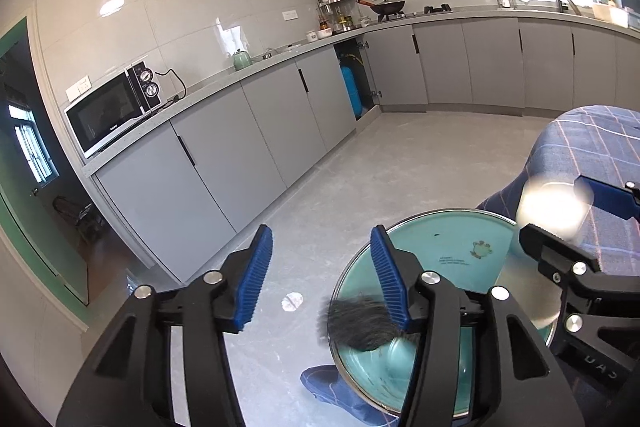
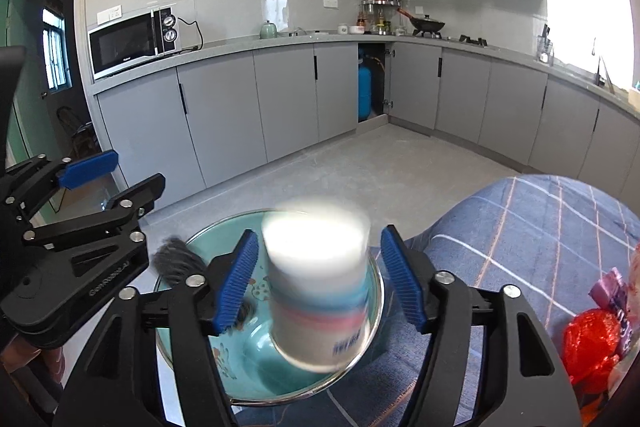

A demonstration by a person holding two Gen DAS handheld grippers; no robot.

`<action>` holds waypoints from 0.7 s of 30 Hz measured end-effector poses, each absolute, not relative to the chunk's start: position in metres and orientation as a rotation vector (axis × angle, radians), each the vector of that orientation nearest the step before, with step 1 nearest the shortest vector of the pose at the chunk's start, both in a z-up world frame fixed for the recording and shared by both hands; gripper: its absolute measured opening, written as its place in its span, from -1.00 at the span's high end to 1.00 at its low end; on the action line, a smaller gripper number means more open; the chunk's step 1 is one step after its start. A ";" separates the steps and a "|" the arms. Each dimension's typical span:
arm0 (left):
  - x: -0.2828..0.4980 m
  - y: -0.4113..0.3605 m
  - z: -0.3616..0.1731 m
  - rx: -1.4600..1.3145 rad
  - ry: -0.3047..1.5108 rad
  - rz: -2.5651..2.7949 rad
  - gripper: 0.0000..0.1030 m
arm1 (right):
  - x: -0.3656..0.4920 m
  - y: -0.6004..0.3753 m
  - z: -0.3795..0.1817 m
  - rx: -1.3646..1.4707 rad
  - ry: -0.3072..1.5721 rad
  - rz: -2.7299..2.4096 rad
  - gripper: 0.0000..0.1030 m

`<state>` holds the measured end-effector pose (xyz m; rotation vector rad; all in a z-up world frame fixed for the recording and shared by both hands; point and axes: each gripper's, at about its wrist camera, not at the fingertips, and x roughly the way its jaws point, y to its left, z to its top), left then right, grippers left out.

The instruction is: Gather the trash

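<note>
Kitchen room first: grey floor (image 2: 360,163) and an L-shaped run of grey cabinets (image 2: 224,107) fill both views, microwave (image 2: 134,41) on the counter, well apart from where I work. Nearer me, a blue plaid cloth (image 2: 532,227) covers something at my right side, and a teal enamel basin (image 2: 256,375) sits just beside it, under both tools. My right gripper (image 2: 318,285) has its jaws spread wide with a white cup (image 2: 318,283) between them, blurred (so it is moving, falling I think) and the blue pads are clear of its sides, so I read it as released, not gripped. The cup hangs over the basin mouth, so the step in hand is dropping this piece of trash into the basin. My left gripper (image 1: 320,279) is also wide open and holds nothing; its right finger hangs in front of the basin rim (image 1: 440,215). A dark fuzzy brush-like thing (image 1: 360,323) lies at the basin's near-left edge. Smaller trash: red crinkled wrapper (image 2: 592,347) on the cloth at far right, and a small pale scrap (image 1: 292,302) on the floor. Next move, I judge: swing the right gripper to the red wrapper, close on it gently since it crumples, bring it back.
</note>
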<state>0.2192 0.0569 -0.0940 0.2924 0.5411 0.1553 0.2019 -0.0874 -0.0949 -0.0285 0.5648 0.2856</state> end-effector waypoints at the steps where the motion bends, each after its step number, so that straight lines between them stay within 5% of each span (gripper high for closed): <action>1: 0.219 0.057 -0.094 0.294 0.543 0.156 -0.02 | 0.202 -0.088 -0.096 -0.026 0.568 0.285 -0.30; 9: 0.213 0.055 -0.093 0.308 0.536 0.165 -0.36 | 0.198 -0.093 -0.097 -0.023 0.572 0.266 -0.36; 21: 0.184 0.021 -0.087 0.341 0.515 0.097 -0.57 | 0.154 -0.135 -0.079 -0.021 0.557 0.173 -0.45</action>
